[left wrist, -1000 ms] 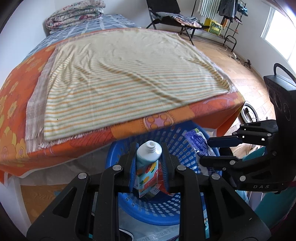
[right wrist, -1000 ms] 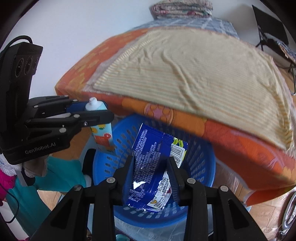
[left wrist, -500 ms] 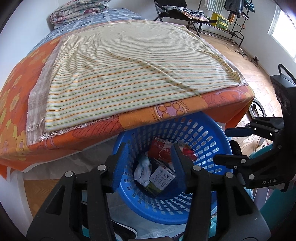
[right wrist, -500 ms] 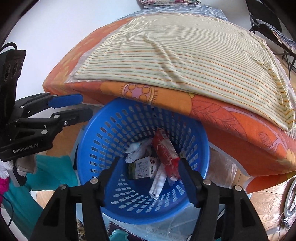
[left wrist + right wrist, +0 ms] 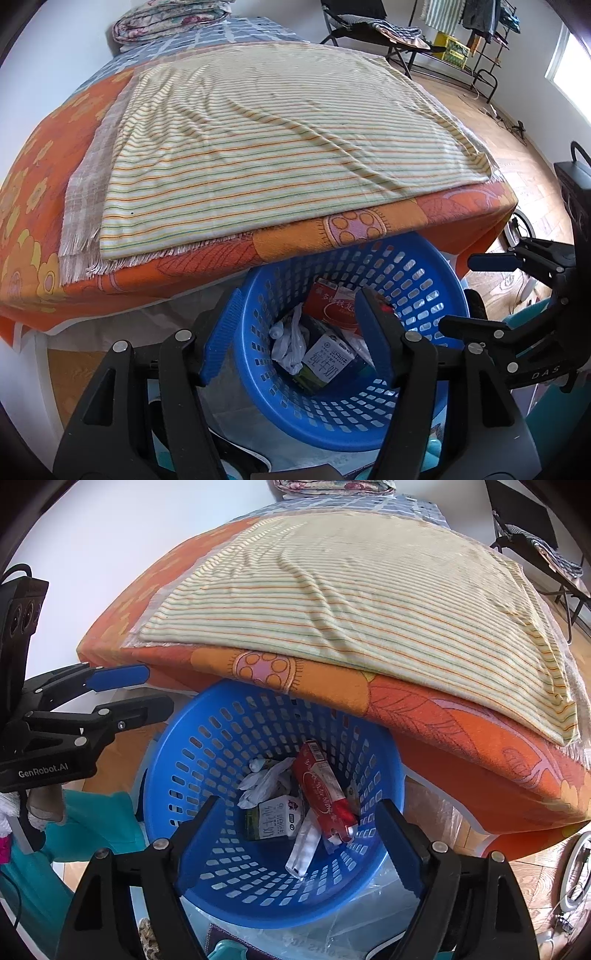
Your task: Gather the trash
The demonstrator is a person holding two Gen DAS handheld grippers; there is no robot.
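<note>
A blue perforated basket point(image 5: 436, 280) point(image 5: 177, 760) stands on the floor, partly under the bed's edge. It holds a red packet point(image 5: 325, 794) point(image 5: 332, 306), a green and white milk carton point(image 5: 273, 818) point(image 5: 328, 363), crumpled white plastic point(image 5: 262, 782) point(image 5: 290, 339) and a white wrapper point(image 5: 304, 847). My left gripper point(image 5: 295, 332) is open and empty above the basket; it also shows in the right wrist view point(image 5: 147, 690). My right gripper point(image 5: 295, 838) is open and empty above the basket; it also shows in the left wrist view point(image 5: 461, 291).
The bed point(image 5: 44, 229) with an orange flowered cover and a striped cloth point(image 5: 277, 133) overhangs the basket. Folded quilts point(image 5: 170, 18) lie at the far end. A folding chair point(image 5: 365, 26) and a rack point(image 5: 476, 44) stand on the wooden floor. Clear plastic sheet point(image 5: 332, 938) lies under the basket.
My left gripper let go of the small bottle carton and my right gripper let go of the blue packet over the basket. Both jaws opened wide.
</note>
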